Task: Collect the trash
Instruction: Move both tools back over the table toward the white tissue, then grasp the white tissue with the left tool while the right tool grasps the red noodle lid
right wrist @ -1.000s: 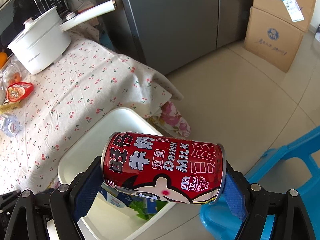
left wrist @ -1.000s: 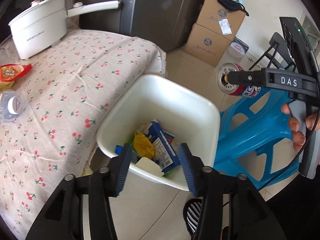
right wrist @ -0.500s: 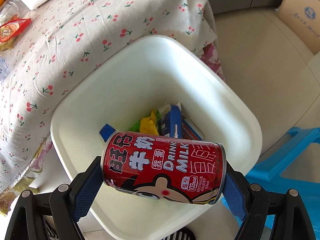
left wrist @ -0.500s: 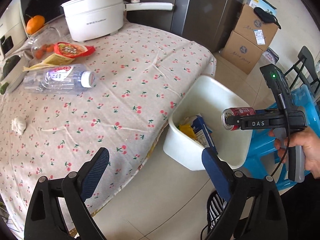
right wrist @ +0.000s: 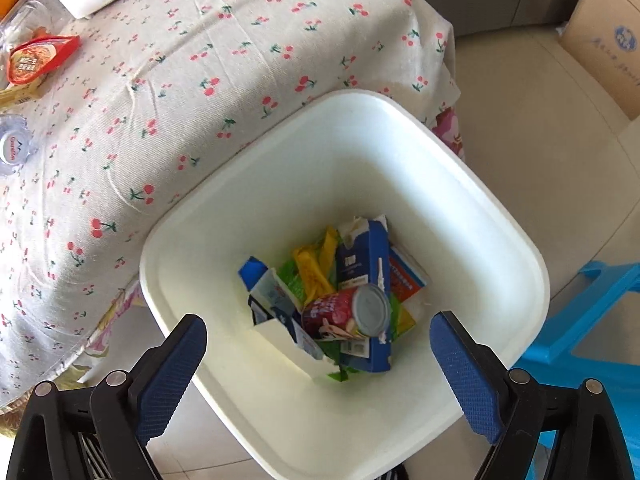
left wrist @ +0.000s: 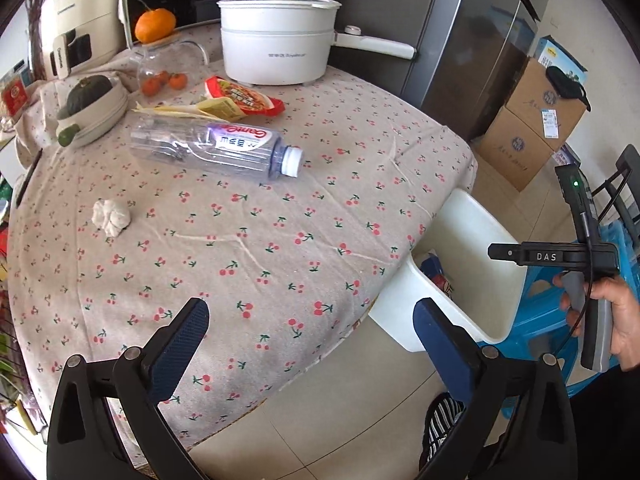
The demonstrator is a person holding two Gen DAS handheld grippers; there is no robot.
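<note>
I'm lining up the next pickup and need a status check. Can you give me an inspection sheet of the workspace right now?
Surface: table in cherry-print cloth.
Job's things: red can in the white bin; clear bottle, red wrapper, yellow wrapper and paper wad on the table.
Clutter: white pot, glass jar, orange.
Grippers: left gripper opening, nothing between; right gripper open, empty, over the bin.
Cables: black lead on the right tool.
Surroundings: cardboard boxes, blue stool.
</note>
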